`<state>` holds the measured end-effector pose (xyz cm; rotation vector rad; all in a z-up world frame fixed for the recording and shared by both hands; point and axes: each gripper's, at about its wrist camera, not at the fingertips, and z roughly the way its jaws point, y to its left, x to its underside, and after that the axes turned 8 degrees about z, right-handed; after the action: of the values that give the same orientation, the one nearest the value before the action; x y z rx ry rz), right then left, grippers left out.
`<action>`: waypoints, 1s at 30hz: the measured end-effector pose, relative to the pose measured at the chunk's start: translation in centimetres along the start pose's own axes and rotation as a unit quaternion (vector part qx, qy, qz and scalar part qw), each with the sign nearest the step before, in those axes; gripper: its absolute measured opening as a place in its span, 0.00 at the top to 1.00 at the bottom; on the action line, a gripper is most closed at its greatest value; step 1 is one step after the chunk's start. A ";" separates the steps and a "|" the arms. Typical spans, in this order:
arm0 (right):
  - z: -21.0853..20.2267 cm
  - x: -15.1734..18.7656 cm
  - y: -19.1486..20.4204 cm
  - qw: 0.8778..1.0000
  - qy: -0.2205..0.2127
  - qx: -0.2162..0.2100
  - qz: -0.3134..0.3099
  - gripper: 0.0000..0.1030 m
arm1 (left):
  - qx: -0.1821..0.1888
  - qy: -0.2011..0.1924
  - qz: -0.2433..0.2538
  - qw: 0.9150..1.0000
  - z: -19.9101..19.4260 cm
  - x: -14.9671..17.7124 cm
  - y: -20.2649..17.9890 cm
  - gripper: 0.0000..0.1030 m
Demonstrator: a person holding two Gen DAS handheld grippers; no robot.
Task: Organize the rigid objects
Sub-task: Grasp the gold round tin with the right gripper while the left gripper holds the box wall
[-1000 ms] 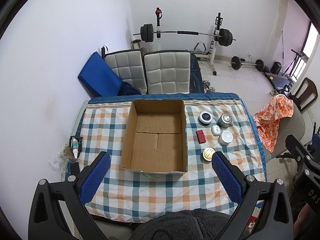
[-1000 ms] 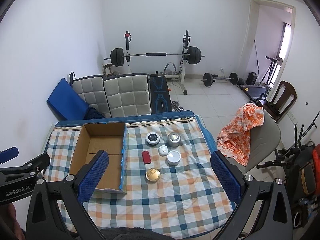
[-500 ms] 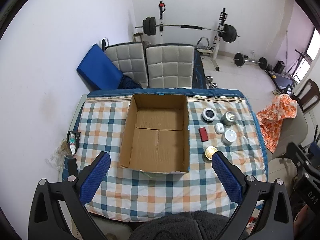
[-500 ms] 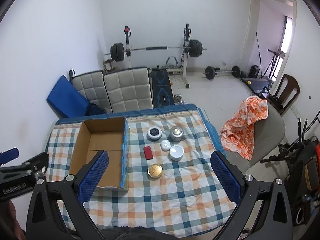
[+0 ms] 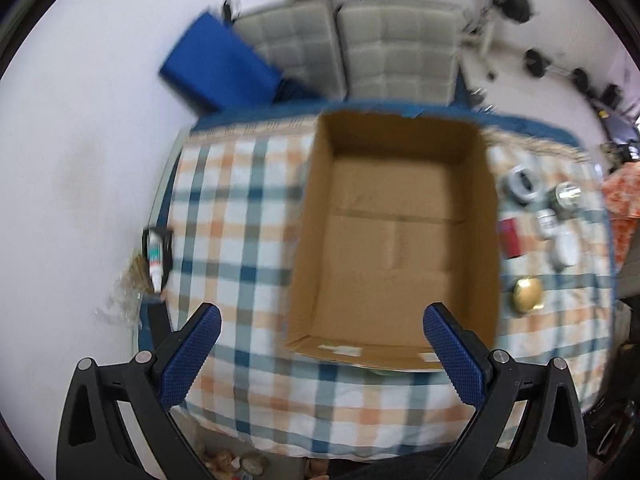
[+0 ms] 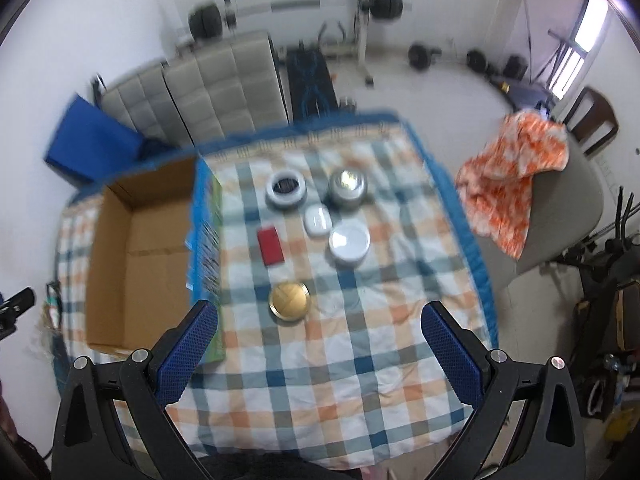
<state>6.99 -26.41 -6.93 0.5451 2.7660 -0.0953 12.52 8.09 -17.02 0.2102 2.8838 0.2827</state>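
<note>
An open, empty cardboard box (image 5: 396,236) sits on the checked tablecloth (image 5: 244,216); it also shows in the right wrist view (image 6: 136,252). To its right lie a gold round tin (image 6: 289,301), a red flat case (image 6: 271,246), a white round jar (image 6: 349,242), a small white case (image 6: 317,220), a grey ring-shaped jar (image 6: 285,190) and a silver tin (image 6: 348,187). My left gripper (image 5: 320,330) is open and empty, above the box's near edge. My right gripper (image 6: 319,326) is open and empty, above the cloth just in front of the gold tin.
A small tube (image 5: 155,258) lies at the table's left edge by the white wall. Padded chairs (image 6: 224,84) and a blue mat (image 6: 92,140) stand behind the table. A chair with orange cloth (image 6: 516,172) is at the right. Gym weights stand further back.
Both grippers have moved down and forward toward the table, so the box and the small objects look larger. Both stay open and empty. Nothing on the table has moved.
</note>
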 end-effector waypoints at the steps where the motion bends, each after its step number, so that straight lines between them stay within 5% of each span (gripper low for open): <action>1: 1.8 -0.1 0.0 1.000 0.015 0.002 -0.004 0.00 | 0.002 0.024 -0.005 1.000 2.3 0.0 0.8 0.00; 6: 10.6 0.4 1.2 0.996 0.090 0.013 -0.020 0.00 | 0.014 0.098 -0.026 0.995 10.4 0.4 3.0 0.00; 11: 16.8 1.4 3.3 0.990 0.130 0.024 -0.045 0.00 | 0.041 0.159 -0.020 0.986 17.0 1.1 3.6 0.15; 15: 20.8 1.7 4.6 0.986 0.154 0.032 -0.048 0.00 | 0.058 0.203 -0.011 0.977 20.5 2.1 3.3 0.65; 16: 21.8 1.7 4.8 0.985 0.161 0.033 -0.044 0.00 | 0.057 0.205 -0.011 0.977 20.9 2.3 3.3 0.69; 23: 27.1 2.0 5.0 0.980 0.194 0.047 -0.006 0.00 | 0.057 0.206 -0.009 0.977 21.4 3.6 2.4 0.87; 30: 30.2 3.1 3.8 0.971 0.232 0.039 0.029 0.12 | 0.055 0.201 -0.011 0.978 21.3 3.6 2.1 0.87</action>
<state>14.71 -25.54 -36.54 0.7509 3.2070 -0.0703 14.57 14.42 -37.72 0.1532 3.3057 0.1761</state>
